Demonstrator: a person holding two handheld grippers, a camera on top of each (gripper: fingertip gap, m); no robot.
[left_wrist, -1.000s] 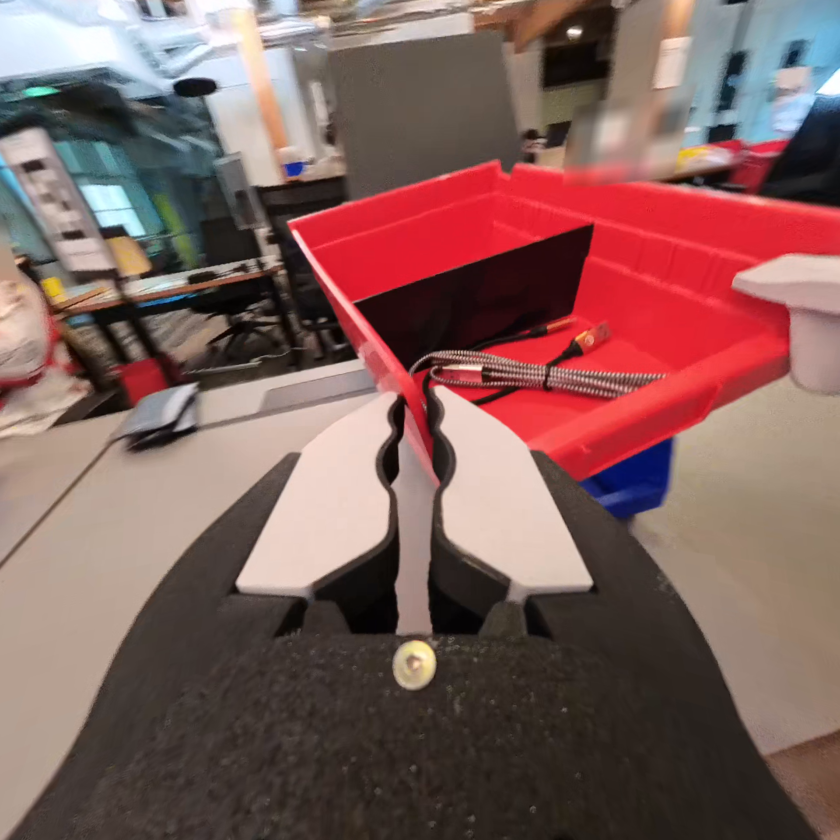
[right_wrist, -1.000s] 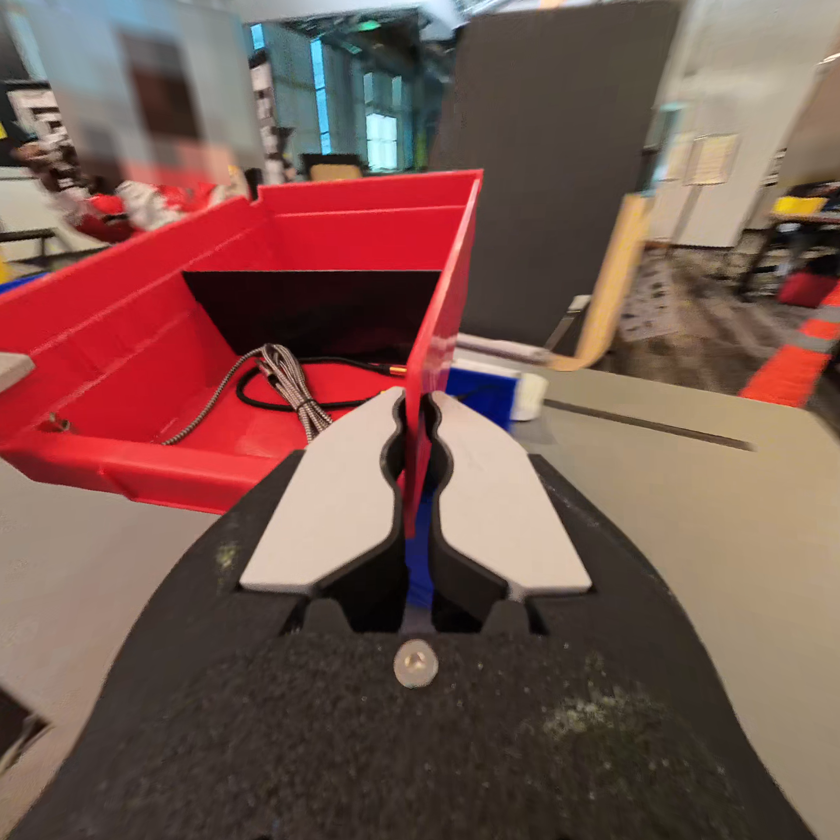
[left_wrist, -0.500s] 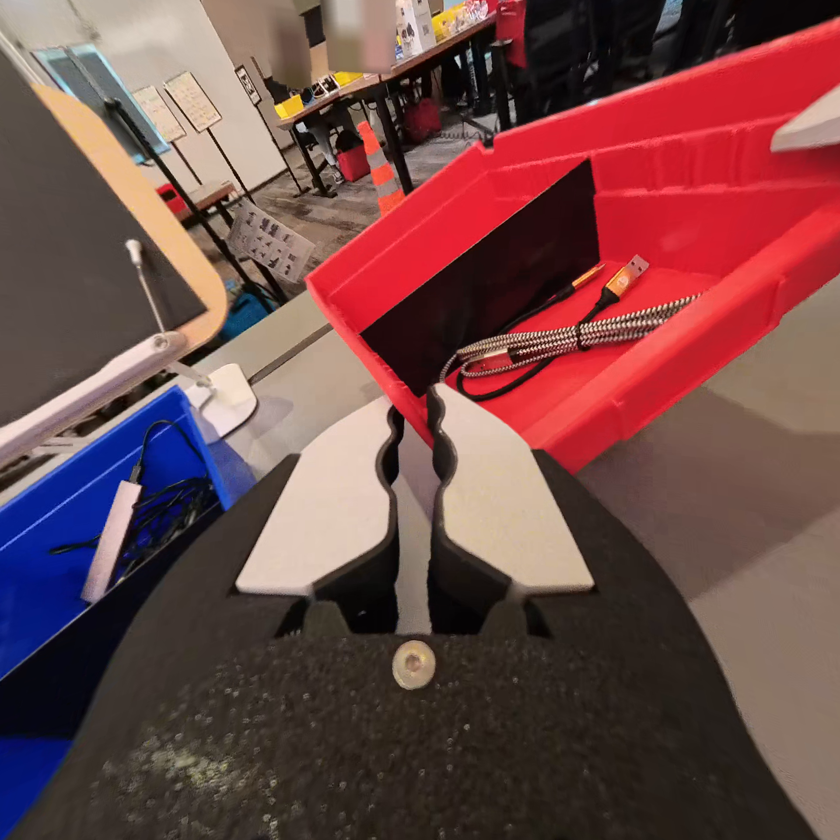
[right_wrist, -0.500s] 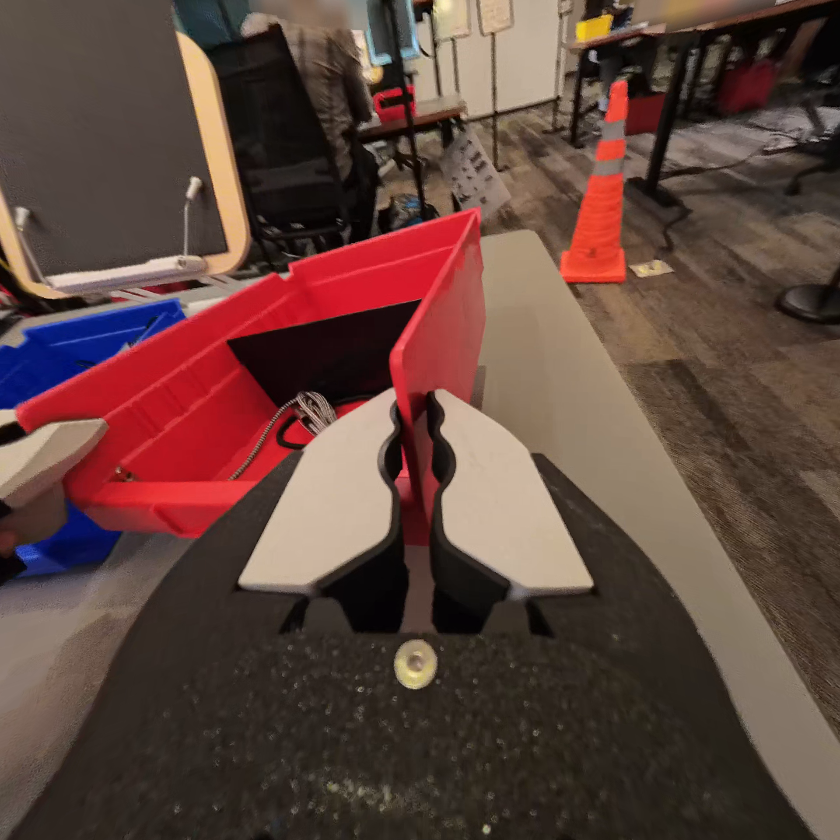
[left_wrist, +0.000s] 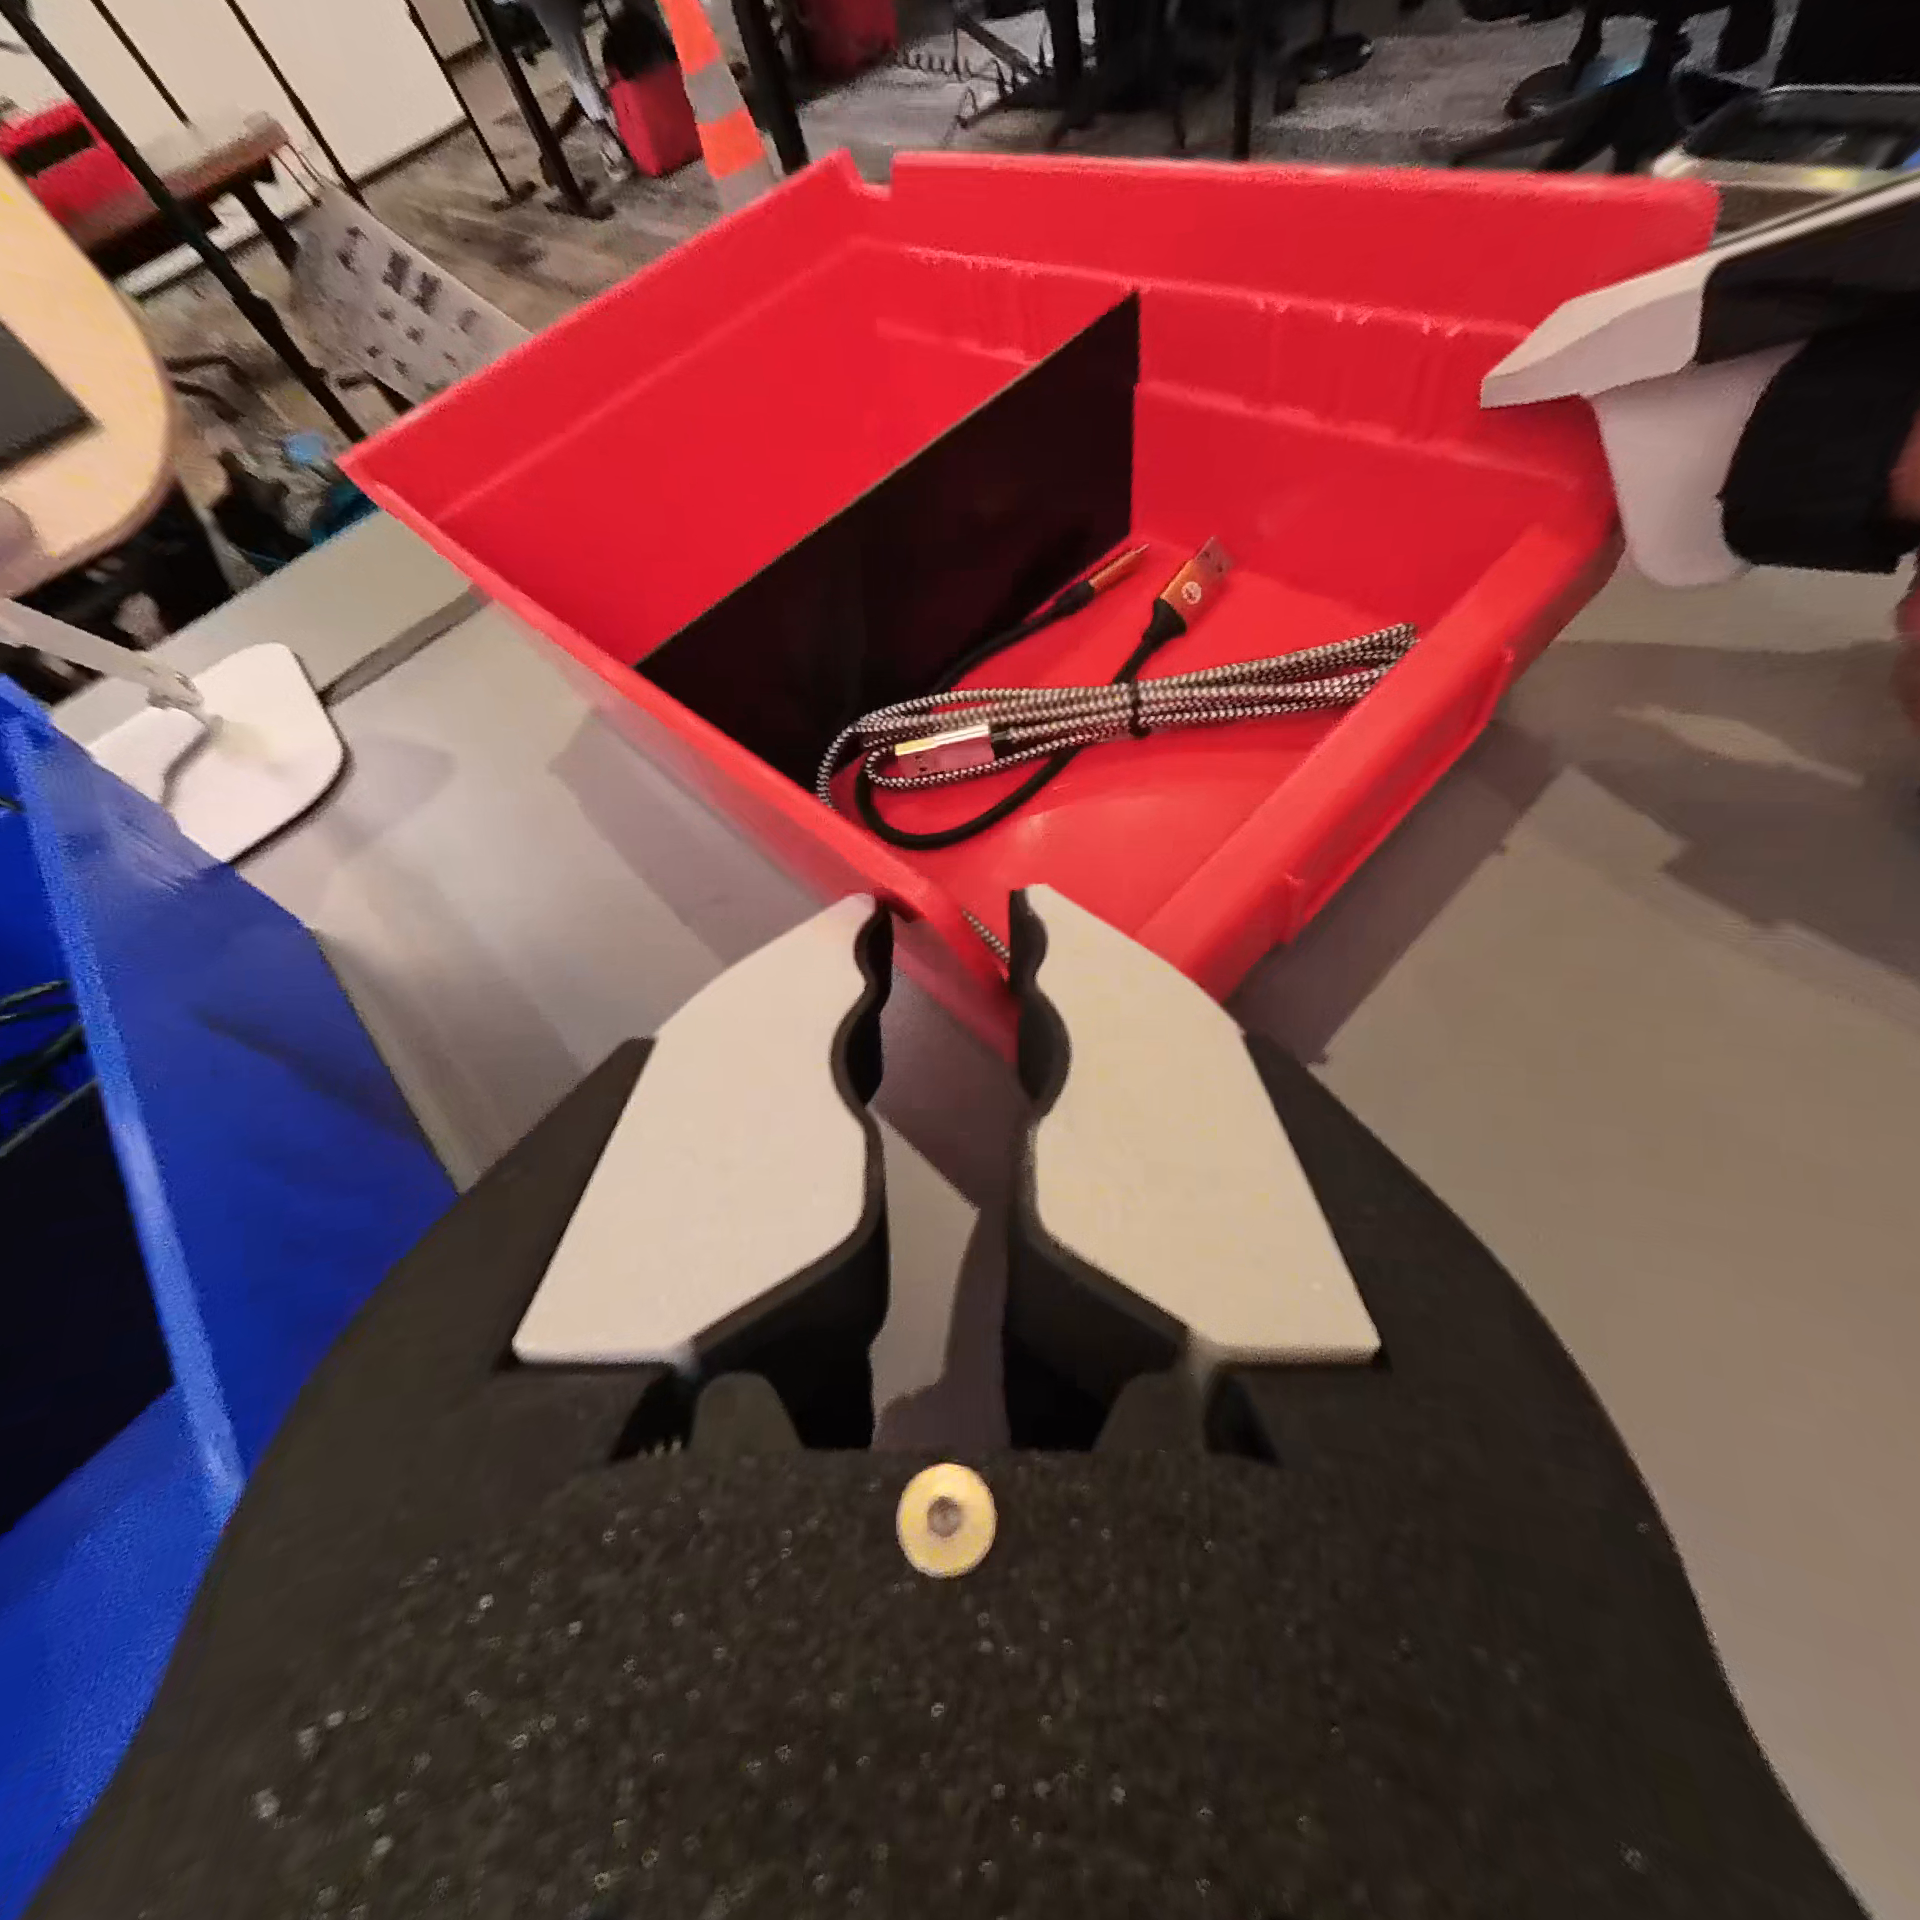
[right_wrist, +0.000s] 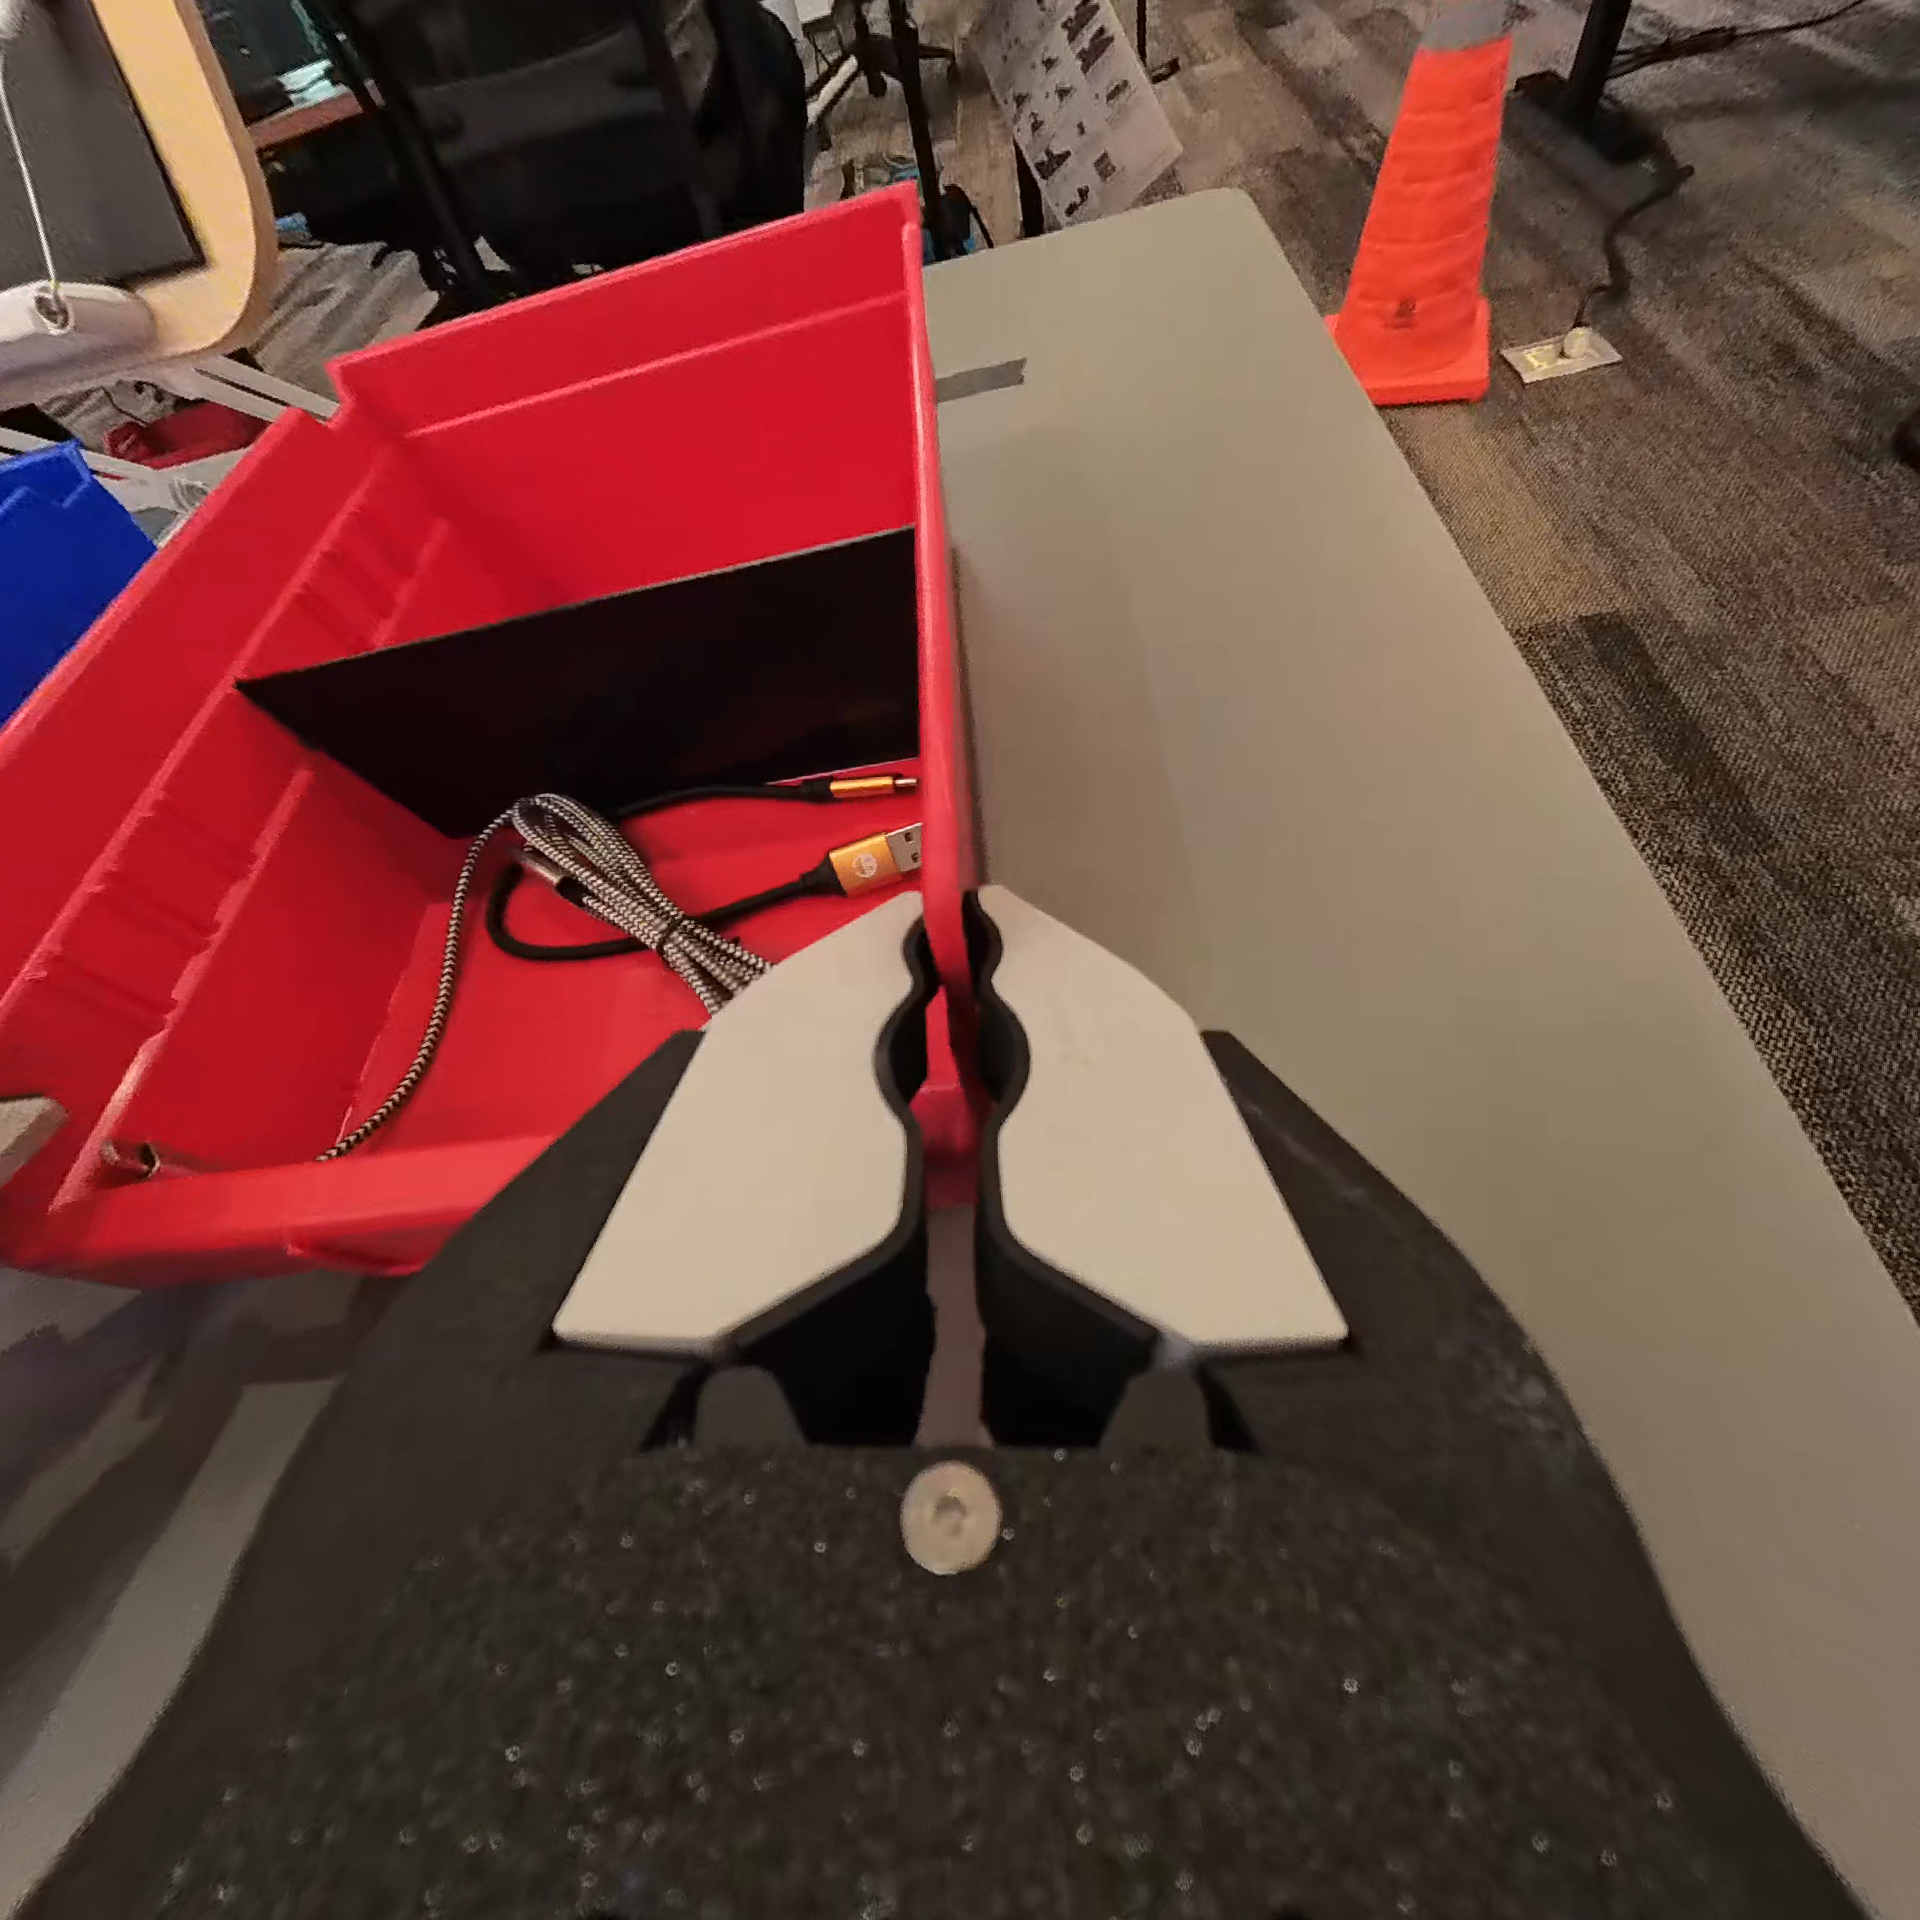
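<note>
- Left wrist view: left gripper (left_wrist: 945, 914), jaws parted, straddles red bin (left_wrist: 665, 436) corner wall; cables (left_wrist: 1122, 707) ahead.
- Right wrist view: right gripper (right_wrist: 948, 906), jaws clenched on bin side wall.

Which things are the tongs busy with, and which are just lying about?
Busy with: right tongs, shut on the red bin's side wall; left tongs, open around its corner; cables inside it.

Lying about: blue bin, cone, white stand, table.
</note>
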